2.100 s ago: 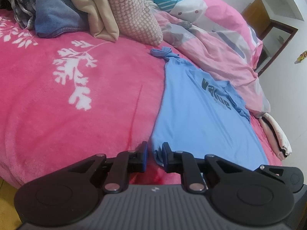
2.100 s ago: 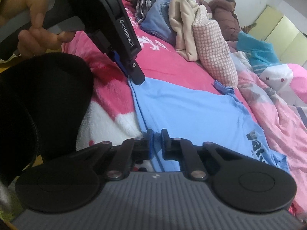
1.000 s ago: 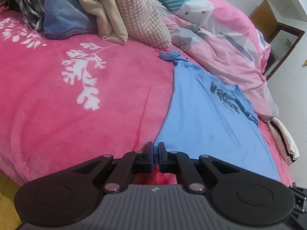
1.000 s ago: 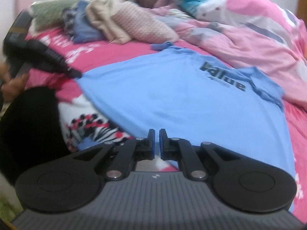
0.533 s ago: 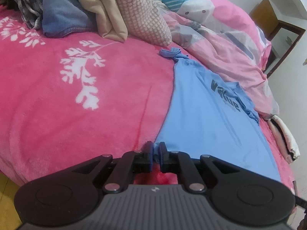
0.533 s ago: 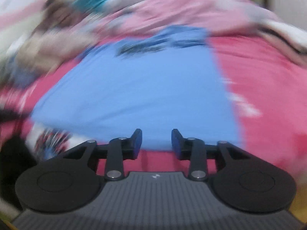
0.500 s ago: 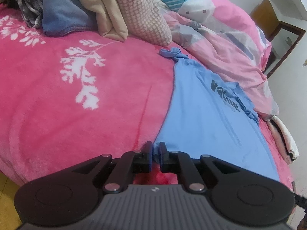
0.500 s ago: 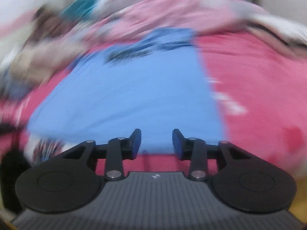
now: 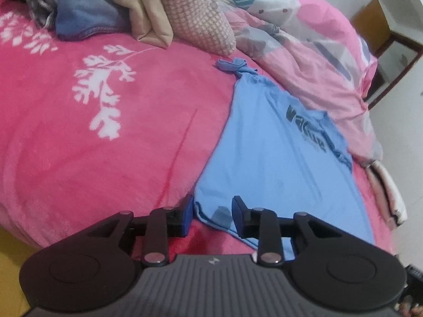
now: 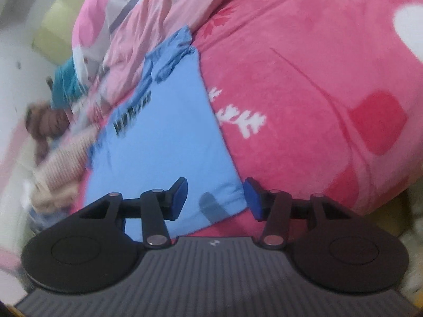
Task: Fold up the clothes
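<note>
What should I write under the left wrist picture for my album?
The open left claw hovers at the hem corner of a blue T-shirt spread on a pink blanket.

We see a bed spread with a pink fleece blanket [image 9: 111, 142] printed with white leaf sprigs [image 9: 103, 89]. Beyond it a rumpled pink patterned duvet [image 9: 312, 52] lies bunched. A wooden-framed piece of furniture [image 9: 391, 42] stands against the white wall [image 9: 401, 121] to our right.

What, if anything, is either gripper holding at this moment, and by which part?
Nothing is held. The left gripper and the right gripper are both open, each at a hem corner of the blue T-shirt, which lies on the bed.
</note>
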Demonstrator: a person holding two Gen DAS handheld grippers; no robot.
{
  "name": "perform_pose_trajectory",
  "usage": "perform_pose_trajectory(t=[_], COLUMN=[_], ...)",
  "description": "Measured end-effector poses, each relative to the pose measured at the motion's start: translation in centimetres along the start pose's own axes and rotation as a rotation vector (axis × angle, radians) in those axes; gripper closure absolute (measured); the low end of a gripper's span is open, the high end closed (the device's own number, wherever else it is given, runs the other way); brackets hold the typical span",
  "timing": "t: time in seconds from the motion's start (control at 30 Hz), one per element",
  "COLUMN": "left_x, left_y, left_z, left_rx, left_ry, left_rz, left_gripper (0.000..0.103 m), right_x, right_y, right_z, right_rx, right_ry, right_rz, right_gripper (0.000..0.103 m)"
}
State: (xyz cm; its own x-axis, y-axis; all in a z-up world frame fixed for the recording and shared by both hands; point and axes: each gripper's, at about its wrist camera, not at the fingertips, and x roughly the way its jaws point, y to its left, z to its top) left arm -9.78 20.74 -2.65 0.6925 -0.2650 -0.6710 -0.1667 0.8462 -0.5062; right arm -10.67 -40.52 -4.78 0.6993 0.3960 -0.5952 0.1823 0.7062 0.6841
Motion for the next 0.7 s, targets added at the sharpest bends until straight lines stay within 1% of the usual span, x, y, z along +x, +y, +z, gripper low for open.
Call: perform_pose_trajectory(t=[0.07, 0.13, 0.17, 0.23, 0.27, 0.3, 0.33, 0.4, 0.47, 0.6, 0.7], left_x=[0.0, 0.1, 0.2, 0.4, 0.1, -0.3, -0.6, -1.3, -2.0, -3.4, -5.6], left_y=[-0.6, -1.1, -1.3, -1.9, -2.2, -2.5, -2.8, -3.4, -4.0, -5.2, -6.1], left_z=[-0.1, -0.3, -0.3, -0.4, -0.5, -0.6, -0.7, -0.8, -1.0, -1.3, -2.1], left_rx=[0.026, 0.046, 0.056, 0.078, 0.086, 0.093, 0.1, 0.115, 0.13, 0.159, 0.172], left_ry=[0.003, 0.002, 0.001, -0.001, -0.009, -0.018, -0.026, -0.043, -0.06, -0.093, -0.089], left_rz=[0.023, 0.055, 0.076, 0.118, 0.124, 0.13, 0.137, 0.149, 0.161, 0.185, 0.156], left_gripper=[0.073, 0.077, 0.081, 0.09, 0.095, 0.098, 0.099, 0.1, 0.1, 0.1, 0.1], right_x=[-0.2, 0.0, 0.2, 0.4, 0.5, 0.7, 1.0, 1.3, 0.9, -2.0, -4.1], right_y=[-0.8, -1.1, -1.1, -0.4, 0.0, 0.3, 0.6, 1.1, 1.4, 1.9, 2.4], right_z=[0.4, 0.5, 0.4, 0.0, -0.2, -0.3, -0.5, -0.9, -1.0, -0.9, -0.8], right_rx=[0.027, 0.032, 0.023, -0.023, -0.042, -0.057, -0.071, -0.11, -0.123, -0.143, -0.169], right_ry=[-0.01, -0.004, 0.007, 0.017, 0.028, 0.043, 0.058, 0.055, 0.039, -0.041, -0.076], right_rz=[0.019, 0.031, 0.034, 0.032, 0.034, 0.04, 0.046, 0.031, 0.038, 0.072, 0.074], right_gripper=[0.056, 0.056, 0.056, 0.06, 0.069, 0.077, 0.08, 0.097, 0.098, 0.099, 0.099])
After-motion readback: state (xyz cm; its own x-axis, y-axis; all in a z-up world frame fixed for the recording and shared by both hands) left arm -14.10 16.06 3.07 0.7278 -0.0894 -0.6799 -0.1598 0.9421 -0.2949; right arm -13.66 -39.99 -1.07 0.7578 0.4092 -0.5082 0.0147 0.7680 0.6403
